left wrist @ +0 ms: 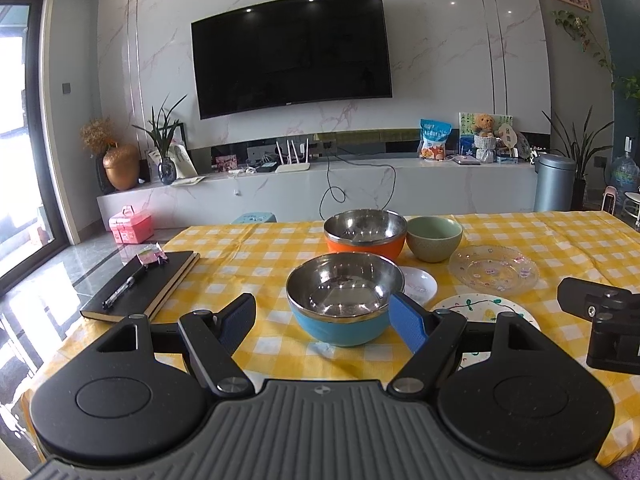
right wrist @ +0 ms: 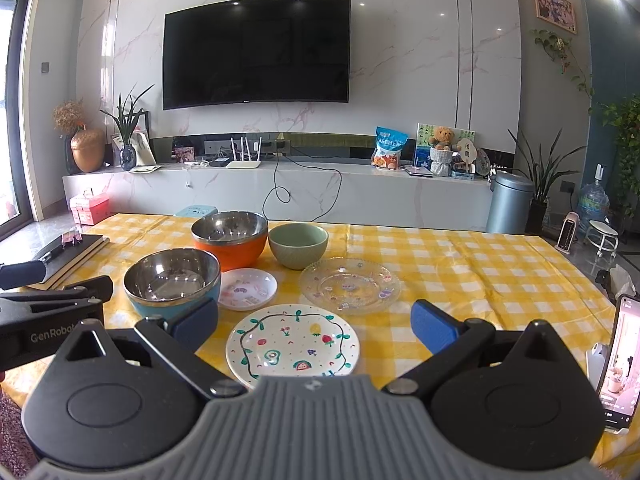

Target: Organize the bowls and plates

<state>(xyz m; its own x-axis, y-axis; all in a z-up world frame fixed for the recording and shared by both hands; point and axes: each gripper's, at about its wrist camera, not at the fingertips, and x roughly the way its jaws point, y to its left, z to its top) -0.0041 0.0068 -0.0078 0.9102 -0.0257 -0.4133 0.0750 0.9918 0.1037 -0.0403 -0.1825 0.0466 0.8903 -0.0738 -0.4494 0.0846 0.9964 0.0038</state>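
Note:
A blue steel-lined bowl (left wrist: 340, 300) (right wrist: 172, 282) stands nearest on the yellow checked table (left wrist: 248, 256). Behind it stand an orange steel-lined bowl (left wrist: 364, 234) (right wrist: 230, 238) and a green ceramic bowl (left wrist: 434, 238) (right wrist: 298, 245). A small white plate (right wrist: 247, 288) (left wrist: 420, 285), a clear glass plate (right wrist: 350, 289) (left wrist: 494, 269) and a painted white plate (right wrist: 292, 344) (left wrist: 478, 312) lie to the right. My left gripper (left wrist: 324, 320) is open and empty, just in front of the blue bowl. My right gripper (right wrist: 316, 326) is open and empty above the painted plate.
A black notebook (left wrist: 140, 292) with a pen and a clip lies at the table's left. A phone (right wrist: 620, 364) stands at the right edge. The right gripper's body (left wrist: 604, 324) shows at the right of the left wrist view. A TV wall and cabinet lie beyond.

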